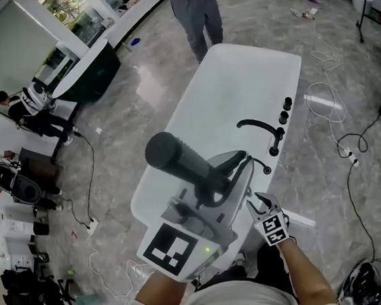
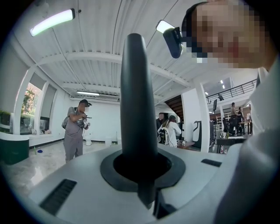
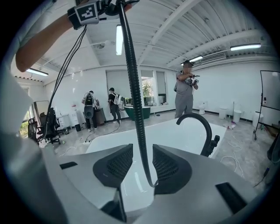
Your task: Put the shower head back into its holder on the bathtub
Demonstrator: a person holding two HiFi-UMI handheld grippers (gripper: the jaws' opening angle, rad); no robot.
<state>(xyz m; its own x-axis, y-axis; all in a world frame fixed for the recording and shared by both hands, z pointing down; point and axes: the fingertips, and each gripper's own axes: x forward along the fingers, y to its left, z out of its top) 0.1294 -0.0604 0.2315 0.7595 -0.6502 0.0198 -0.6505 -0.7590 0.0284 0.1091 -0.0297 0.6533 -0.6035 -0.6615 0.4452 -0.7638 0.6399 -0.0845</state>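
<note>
Shower head (image 1: 181, 160) is off the bathtub (image 1: 238, 88), held in the air above the tub's near end. The left gripper (image 1: 211, 183) is clamped on its dark handle, which stands upright between the closed jaws in the left gripper view (image 2: 138, 100). The right gripper (image 1: 259, 202) sits lower, beside the tub's right rim, near the curved black faucet (image 1: 259, 128). Its jaws stand apart; the ribbed hose (image 3: 133, 87) hangs between the pads without touching either one.
</note>
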